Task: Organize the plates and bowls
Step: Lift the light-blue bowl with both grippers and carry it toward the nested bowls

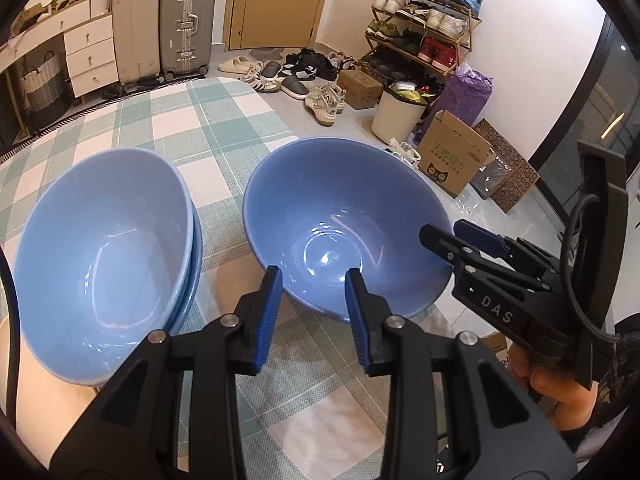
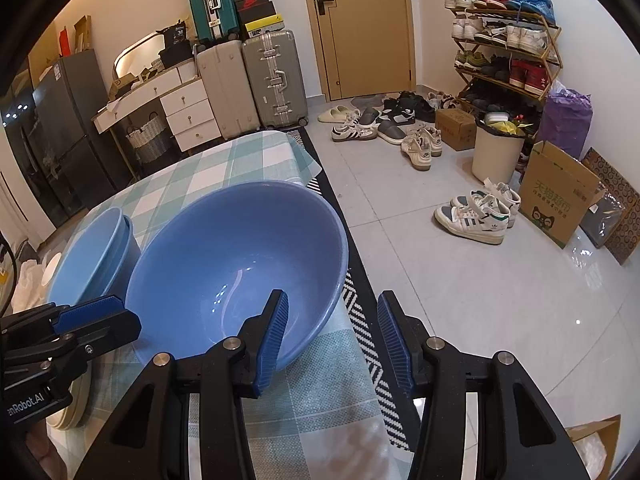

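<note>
Single blue bowl at table edge; L gripper, R gripper jaws apart.

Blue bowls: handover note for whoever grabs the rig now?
Left gripper: open, empty, at the near rim of the single blue bowl.
Right gripper: open, empty, straddling the same bowl's rim at the table edge.
Stack of blue bowls stands beside it on the checked tablecloth.
Done: some bowls already nested.
Left: probably grip the single bowl and nest it on the stack. A plate edge shows at the right wrist view's lower left.
</note>
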Action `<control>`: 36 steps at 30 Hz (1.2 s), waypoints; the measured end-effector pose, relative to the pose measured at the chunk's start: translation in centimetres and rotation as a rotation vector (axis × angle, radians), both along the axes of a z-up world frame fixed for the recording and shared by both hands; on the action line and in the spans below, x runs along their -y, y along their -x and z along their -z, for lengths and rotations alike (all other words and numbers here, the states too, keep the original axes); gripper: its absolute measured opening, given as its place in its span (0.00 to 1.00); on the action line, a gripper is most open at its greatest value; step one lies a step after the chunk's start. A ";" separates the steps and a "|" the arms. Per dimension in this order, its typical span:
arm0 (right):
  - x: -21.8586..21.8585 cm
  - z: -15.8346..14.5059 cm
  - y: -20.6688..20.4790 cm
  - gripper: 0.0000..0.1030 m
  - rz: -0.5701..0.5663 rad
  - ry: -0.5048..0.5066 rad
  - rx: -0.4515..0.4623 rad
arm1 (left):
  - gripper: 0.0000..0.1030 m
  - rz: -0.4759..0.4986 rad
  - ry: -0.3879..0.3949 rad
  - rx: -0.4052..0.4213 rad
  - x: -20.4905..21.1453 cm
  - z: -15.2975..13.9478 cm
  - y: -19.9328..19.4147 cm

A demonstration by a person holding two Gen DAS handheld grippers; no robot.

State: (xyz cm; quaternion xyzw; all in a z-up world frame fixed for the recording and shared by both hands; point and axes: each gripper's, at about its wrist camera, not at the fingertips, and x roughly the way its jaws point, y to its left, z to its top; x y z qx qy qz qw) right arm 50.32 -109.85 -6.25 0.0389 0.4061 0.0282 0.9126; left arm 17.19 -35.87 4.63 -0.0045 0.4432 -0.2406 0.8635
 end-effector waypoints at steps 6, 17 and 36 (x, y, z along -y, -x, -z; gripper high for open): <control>-0.1 0.1 0.0 0.47 0.003 -0.005 -0.001 | 0.28 -0.003 -0.008 -0.012 -0.2 0.0 0.3; -0.2 0.5 -0.1 0.41 -0.014 -0.004 -0.007 | 0.27 -0.023 -0.014 -0.038 0.1 1.3 -1.2; -1.0 -0.1 0.3 0.27 -0.042 0.014 0.031 | 0.22 -0.026 -0.025 0.009 0.5 0.6 -1.1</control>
